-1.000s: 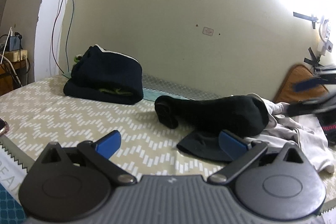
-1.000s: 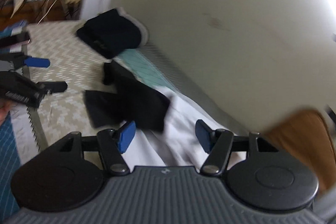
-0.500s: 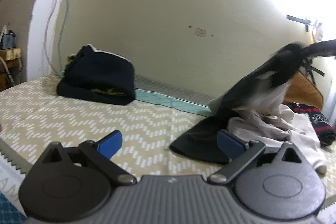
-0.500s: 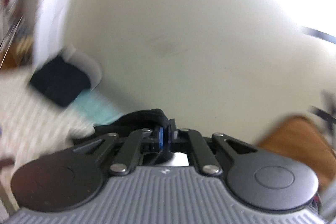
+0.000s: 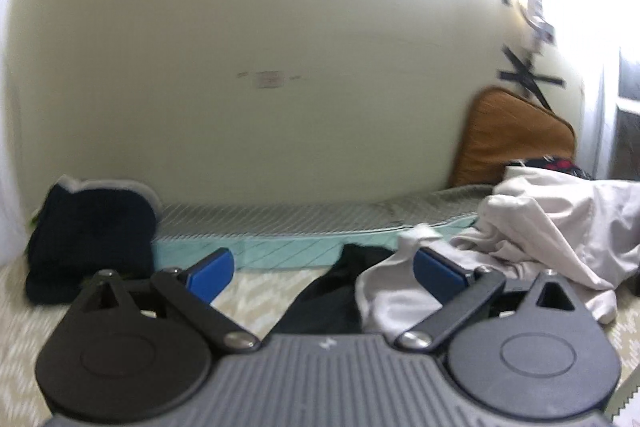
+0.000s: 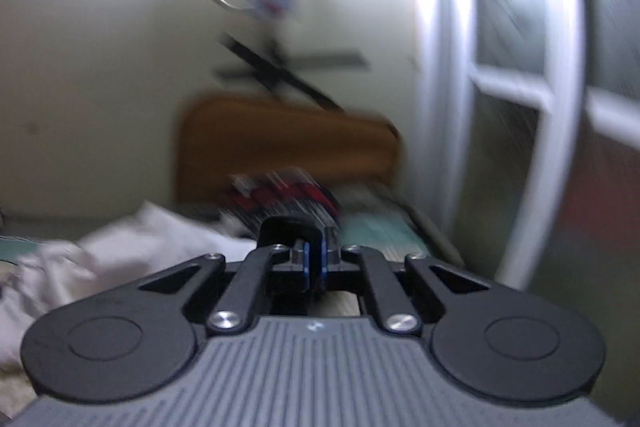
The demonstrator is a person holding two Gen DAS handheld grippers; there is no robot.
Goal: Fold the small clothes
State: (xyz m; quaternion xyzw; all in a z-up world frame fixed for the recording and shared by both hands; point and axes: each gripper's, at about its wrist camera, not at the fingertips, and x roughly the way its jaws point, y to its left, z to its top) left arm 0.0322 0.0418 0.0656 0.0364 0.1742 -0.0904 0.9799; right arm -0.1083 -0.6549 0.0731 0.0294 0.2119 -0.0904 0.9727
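In the left wrist view my left gripper (image 5: 324,273) is open and empty, low over the patterned bed. A flat black garment (image 5: 328,301) lies between its fingers, with a crumpled white garment (image 5: 552,223) overlapping it on the right. In the blurred right wrist view my right gripper (image 6: 314,263) is shut on a black garment (image 6: 290,229) that bulges over its fingertips. The white garment (image 6: 120,247) lies to its left.
A folded dark pile (image 5: 92,243) sits at the far left by the wall. A brown cushion (image 5: 516,139) leans in the corner, with a red and dark patterned cloth (image 6: 288,197) below it. A window frame (image 6: 516,91) stands on the right.
My right gripper closed on the black garment, lifted it off the pile and swung right toward the cushion and window. My left gripper shifted right, toward the wall.
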